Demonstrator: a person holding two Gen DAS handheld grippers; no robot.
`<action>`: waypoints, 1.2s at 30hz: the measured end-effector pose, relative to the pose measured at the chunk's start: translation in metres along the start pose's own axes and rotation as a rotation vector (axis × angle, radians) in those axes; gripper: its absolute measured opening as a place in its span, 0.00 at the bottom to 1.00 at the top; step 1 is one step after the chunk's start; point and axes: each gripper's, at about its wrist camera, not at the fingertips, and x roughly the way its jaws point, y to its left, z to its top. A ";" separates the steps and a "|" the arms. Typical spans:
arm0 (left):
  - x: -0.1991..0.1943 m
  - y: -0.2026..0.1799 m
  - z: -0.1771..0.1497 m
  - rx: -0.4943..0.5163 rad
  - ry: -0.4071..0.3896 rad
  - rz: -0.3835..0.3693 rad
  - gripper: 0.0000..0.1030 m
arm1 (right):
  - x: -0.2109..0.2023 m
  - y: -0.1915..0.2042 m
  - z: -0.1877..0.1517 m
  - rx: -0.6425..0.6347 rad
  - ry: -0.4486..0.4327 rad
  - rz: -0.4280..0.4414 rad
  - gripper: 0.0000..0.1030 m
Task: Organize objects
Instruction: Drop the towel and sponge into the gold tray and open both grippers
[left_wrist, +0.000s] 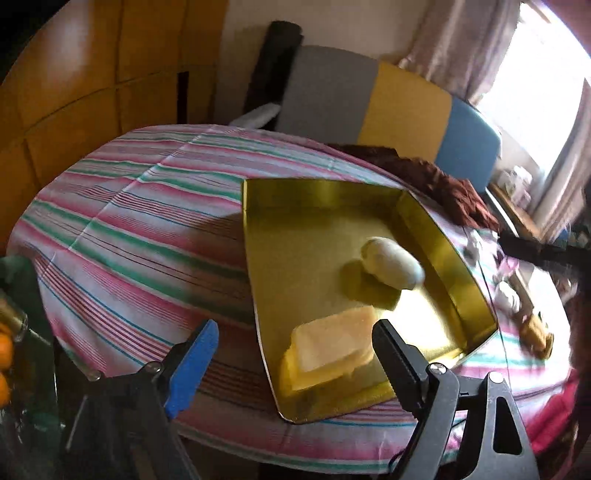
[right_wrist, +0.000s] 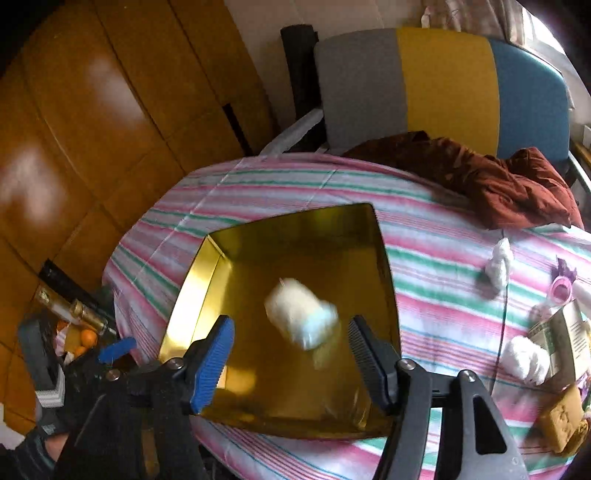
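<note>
White bundle (right_wrist: 301, 314) motion-blurred

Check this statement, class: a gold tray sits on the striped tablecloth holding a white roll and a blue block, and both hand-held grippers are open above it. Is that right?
One detail is wrong: the block in the gold tray is pale yellow, not blue, as the left wrist view shows. The white roll, striped tablecloth and open left hand-held gripper and right hand-held gripper stand as stated.
</note>
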 end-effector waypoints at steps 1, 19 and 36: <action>-0.003 0.001 0.002 -0.006 -0.008 0.001 0.83 | 0.003 0.002 -0.003 -0.003 0.008 -0.010 0.63; -0.030 -0.059 0.024 0.137 -0.133 0.062 0.90 | 0.003 -0.006 -0.053 0.006 -0.008 -0.143 0.64; -0.034 -0.081 0.010 0.186 -0.155 0.130 0.96 | -0.010 -0.004 -0.061 -0.013 -0.067 -0.195 0.65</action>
